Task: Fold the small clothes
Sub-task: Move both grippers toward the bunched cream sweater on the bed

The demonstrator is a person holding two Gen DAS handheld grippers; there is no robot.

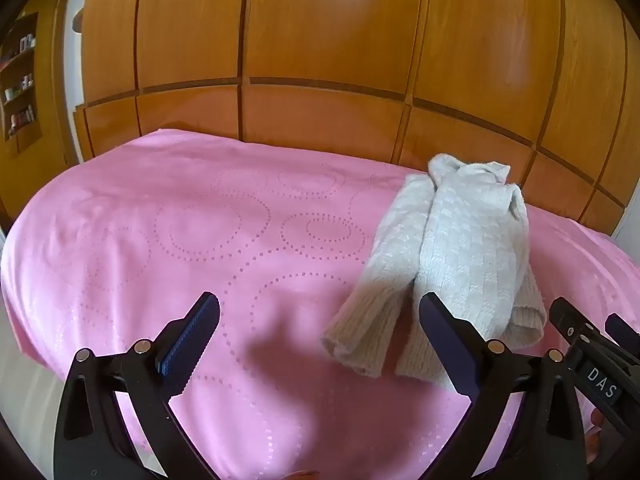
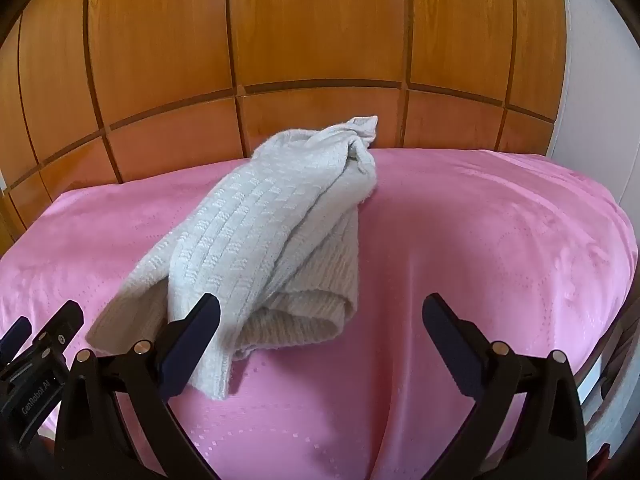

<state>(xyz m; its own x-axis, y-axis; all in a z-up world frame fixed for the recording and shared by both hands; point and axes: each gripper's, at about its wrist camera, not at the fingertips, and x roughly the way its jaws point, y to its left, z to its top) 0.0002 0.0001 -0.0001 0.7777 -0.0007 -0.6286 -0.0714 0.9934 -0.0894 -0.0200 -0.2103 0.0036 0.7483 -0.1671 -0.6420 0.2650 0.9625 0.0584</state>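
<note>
a crumpled knit garment (image 2: 264,232) on the pink bedspread (image 2: 480,240) — folding not begun, left gripper (image 1: 320,336) and right gripper (image 2: 320,336) both gaping, empty.

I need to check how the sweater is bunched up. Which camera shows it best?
The right wrist view: the sweater lies near the middle, its folds and ribbed hem plain. The left wrist view shows it off to the right, with one tong finger covering its near edge.

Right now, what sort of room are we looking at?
Most likely a bedroom: a bed under a pink bedspread, a wooden panelled wardrobe behind it, and a crumpled cream knitted garment lying on top.
</note>
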